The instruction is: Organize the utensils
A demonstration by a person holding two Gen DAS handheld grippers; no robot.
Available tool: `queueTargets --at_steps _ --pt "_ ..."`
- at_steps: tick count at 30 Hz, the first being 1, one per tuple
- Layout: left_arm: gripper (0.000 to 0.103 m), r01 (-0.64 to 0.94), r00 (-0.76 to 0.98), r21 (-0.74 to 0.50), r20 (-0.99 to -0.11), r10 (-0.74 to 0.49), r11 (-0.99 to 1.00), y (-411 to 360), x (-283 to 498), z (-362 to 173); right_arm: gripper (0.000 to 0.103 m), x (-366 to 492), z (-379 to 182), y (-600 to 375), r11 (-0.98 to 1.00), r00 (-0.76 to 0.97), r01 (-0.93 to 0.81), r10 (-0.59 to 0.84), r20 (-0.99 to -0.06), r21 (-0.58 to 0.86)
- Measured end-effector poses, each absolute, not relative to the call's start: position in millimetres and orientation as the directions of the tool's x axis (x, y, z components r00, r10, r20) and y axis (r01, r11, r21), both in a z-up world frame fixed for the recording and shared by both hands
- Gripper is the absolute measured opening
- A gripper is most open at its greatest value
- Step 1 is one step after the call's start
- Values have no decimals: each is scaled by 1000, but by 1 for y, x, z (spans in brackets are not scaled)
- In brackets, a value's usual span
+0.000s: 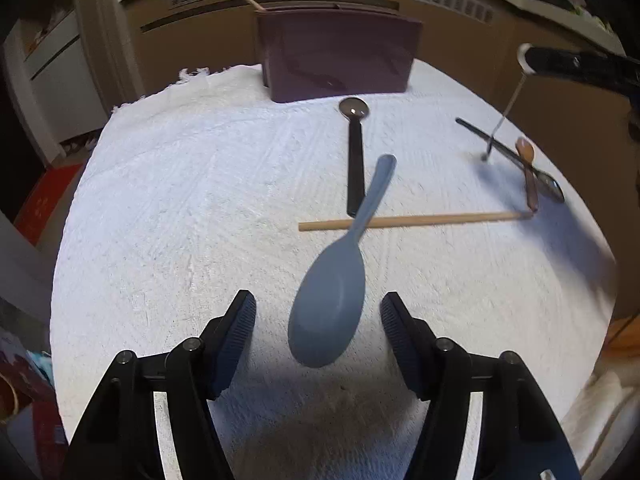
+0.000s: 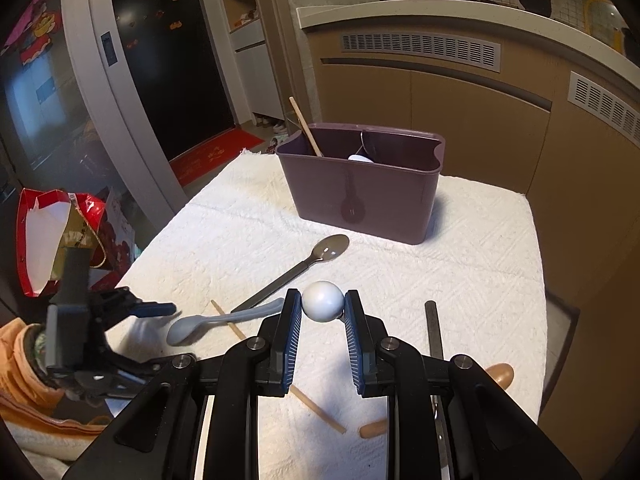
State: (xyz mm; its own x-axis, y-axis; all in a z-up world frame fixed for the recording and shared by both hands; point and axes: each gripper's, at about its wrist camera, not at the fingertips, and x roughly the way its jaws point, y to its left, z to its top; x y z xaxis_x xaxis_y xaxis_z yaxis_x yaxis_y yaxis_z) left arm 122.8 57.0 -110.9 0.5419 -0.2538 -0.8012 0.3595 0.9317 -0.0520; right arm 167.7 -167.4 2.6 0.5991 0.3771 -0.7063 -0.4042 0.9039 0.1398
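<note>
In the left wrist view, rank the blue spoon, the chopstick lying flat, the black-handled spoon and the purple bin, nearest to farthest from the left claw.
1. Blue spoon: its bowl lies between the open left claw's fingers.
2. Chopstick: crosswise under the blue spoon's handle.
3. Black-handled spoon: beyond the chopstick, bowl toward the bin.
4. Purple bin: at the table's far edge.

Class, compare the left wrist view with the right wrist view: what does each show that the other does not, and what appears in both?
Left wrist only: the open left claw from behind, its fingers either side of the blue spoon's bowl without touching.
Right wrist only: the right claw shut on a white ball-ended utensil, and the bin's inside with a white item.
Both: blue spoon, purple bin, black-handled spoon, wooden chopstick, white cloth.
</note>
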Motion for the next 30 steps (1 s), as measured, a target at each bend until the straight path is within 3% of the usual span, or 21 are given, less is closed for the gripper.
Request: queueTargets --at_steps 4,5,18,30 --pt "14 284 578 -98 -776 -252 954 69 124 -107 23 165 11 -173 909 614 -394 370 -697 136" --pt "9 275 585 -110 -769 -257 955 70 124 -105 23 163 13 -173 909 618 -393 370 -694 135" --pt "5 338 816 -24 -492 -305 941 50 85 13 23 140 31 -167 894 632 -426 401 -663 135" --pt "5 389 884 124 -331 -332 913 13 116 125 22 152 103 -164 884 701 -453 434 -566 116"
